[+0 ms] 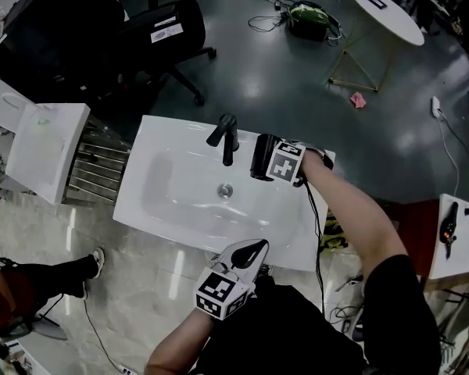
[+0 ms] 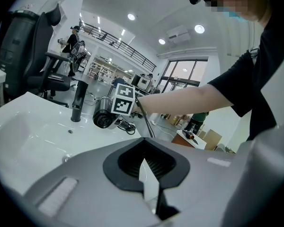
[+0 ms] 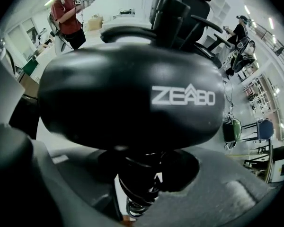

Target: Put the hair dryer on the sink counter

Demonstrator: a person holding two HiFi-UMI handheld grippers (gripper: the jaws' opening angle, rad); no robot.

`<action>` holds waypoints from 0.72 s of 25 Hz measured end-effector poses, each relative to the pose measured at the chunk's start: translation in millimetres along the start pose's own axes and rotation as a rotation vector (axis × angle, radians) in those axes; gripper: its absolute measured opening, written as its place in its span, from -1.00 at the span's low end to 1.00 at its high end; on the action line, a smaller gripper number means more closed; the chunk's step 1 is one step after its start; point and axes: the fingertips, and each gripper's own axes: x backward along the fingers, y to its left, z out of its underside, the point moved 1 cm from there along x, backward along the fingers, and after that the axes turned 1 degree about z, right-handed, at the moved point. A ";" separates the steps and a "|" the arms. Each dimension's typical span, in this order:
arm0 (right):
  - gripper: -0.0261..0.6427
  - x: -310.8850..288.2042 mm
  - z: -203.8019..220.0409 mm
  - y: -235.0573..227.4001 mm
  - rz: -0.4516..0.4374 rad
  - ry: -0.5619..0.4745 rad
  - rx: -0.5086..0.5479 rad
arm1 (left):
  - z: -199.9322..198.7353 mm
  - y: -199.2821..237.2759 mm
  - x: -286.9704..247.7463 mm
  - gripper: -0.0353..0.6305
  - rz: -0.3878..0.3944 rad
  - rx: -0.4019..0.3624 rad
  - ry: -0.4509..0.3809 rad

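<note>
Grasping hair dryer: right hand-held gripper | faucet just beside | left hand-held gripper clenched, empty

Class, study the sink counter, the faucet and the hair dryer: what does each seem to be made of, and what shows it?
Sink counter: probably glazed ceramic or cast resin; it is white and glossy, with soft reflections.
Faucet: likely metal under a matte black coating; it shows no bright glints.
Hair dryer: seemingly moulded black plastic, with a satin sheen and a printed white logo.
</note>
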 end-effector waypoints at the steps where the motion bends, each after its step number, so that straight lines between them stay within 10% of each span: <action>1: -0.33 -4.8 -0.8 -1.0 -0.003 0.016 0.009 | 0.8 1.8 1.2 -0.88 -0.002 0.004 0.001; 18: -0.32 -35.8 -8.2 -7.0 -0.142 0.115 0.072 | 4.6 21.7 9.4 -0.88 -0.015 0.038 0.010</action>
